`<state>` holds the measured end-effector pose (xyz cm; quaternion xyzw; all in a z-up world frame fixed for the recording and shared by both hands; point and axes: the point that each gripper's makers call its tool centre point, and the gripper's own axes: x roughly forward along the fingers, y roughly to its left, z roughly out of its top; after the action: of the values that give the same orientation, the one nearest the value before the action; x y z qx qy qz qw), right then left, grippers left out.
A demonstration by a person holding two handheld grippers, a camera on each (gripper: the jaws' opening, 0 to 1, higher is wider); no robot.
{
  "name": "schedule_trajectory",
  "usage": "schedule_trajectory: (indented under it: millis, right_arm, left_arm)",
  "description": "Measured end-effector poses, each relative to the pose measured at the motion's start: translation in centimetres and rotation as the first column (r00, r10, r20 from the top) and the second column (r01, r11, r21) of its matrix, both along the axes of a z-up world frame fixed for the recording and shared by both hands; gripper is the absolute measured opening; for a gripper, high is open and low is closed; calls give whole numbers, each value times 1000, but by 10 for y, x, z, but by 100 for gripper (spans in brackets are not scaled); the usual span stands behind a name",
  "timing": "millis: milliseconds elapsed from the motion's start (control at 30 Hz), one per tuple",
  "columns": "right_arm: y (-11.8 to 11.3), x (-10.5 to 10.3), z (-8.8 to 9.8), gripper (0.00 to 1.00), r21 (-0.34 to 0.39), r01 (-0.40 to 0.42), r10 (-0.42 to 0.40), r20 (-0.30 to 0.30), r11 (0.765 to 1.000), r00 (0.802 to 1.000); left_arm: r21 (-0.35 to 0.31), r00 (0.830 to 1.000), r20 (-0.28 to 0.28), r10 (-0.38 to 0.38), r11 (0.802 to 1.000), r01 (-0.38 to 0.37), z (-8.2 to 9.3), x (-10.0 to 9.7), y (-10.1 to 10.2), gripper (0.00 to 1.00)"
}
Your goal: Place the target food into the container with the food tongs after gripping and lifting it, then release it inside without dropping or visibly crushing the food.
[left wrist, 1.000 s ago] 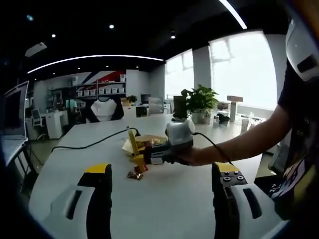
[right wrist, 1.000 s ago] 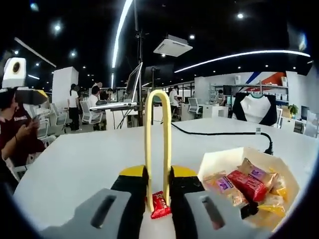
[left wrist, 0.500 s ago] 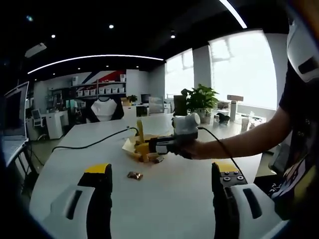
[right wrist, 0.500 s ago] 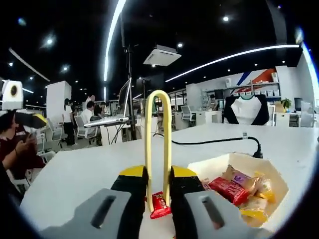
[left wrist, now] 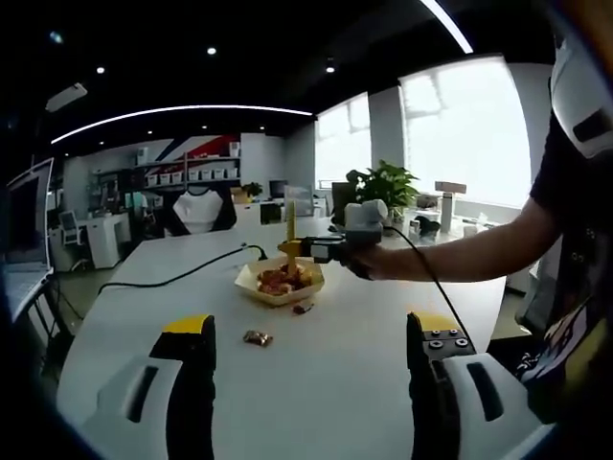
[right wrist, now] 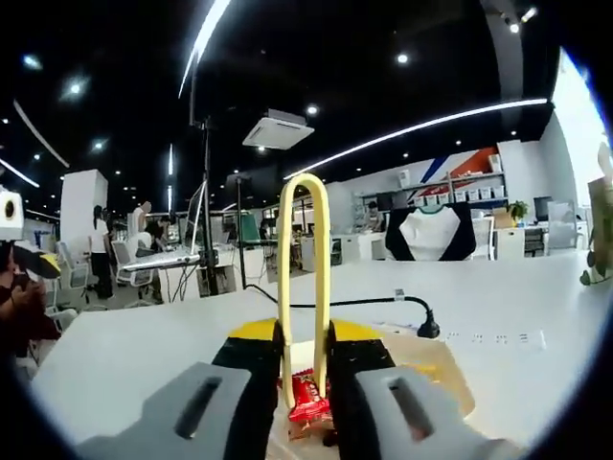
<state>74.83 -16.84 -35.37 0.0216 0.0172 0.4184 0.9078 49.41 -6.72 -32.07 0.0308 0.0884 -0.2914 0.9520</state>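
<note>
- Tongs (left wrist: 290,233) in the left gripper view hang right over the paper tray (left wrist: 280,285), held by your right gripper (left wrist: 330,249). Two loose sweets (left wrist: 257,337) lie on the table (left wrist: 316,374), nearer you than the tongs. Your left gripper (left wrist: 311,388) waits wide apart, with nothing in it.
- Right gripper view: your jaws squeeze the yellow tongs (right wrist: 303,287) narrow. Their tips pinch a red candy (right wrist: 308,402), with the tray (right wrist: 450,379) just below. I think lifting is done. You have yet to let go inside, gently.
</note>
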Motion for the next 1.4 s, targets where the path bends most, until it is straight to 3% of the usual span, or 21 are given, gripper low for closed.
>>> schedule_trajectory:
  millis: [433, 733, 767, 833, 900, 967, 1033, 1100, 1333, 1400]
  right_arm:
    - [-7, 12, -10, 18, -64, 19, -17, 18, 998, 1000]
    - [-4, -2, 5, 20, -28, -29, 31, 50, 999, 998]
    - [-2, -7, 10, 20, 7, -60, 59, 56, 998, 997]
    - [2, -20, 28, 21, 138, -137, 127, 75, 981, 989]
    - [1, -28, 27, 21, 82, -167, 158, 102, 983, 982]
    - [1, -32, 25, 21, 78, -183, 176, 96, 980, 980]
    - [4, -39, 17, 21, 29, -209, 206, 85, 977, 975]
    - [6, -45, 14, 21, 42, -233, 230, 65, 972, 971]
    - [11, -63, 11, 21, 66, -306, 301, 80, 950, 950]
    - [17, -76, 13, 21, 28, -368, 358, 167, 929, 918]
  left_arm:
    - [4, 1000, -1, 5, 1000, -5, 1, 0, 1, 87]
    - [-2, 1000, 2, -3, 1000, 3, 2, 1, -2, 87]
    - [-2, 1000, 1, -4, 1000, 4, 1, 1, -2, 87]
    - [2, 1000, 0, -5, 1000, 5, 1, 1, -2, 87]
    - [-1, 1000, 4, -3, 1000, 3, 2, 0, -2, 87]
    - [-1, 1000, 1, 0, 1000, 0, 1, 0, -1, 87]
    - [0, 1000, -1, -3, 1000, 3, 0, 0, -1, 87]
    - [-1, 1000, -5, -4, 1000, 4, -2, -1, -3, 86]
    - [-5, 1000, -10, -14, 1000, 14, -4, -3, -7, 86]
    - [-6, 1000, -5, -16, 1000, 16, -3, -2, -8, 86]
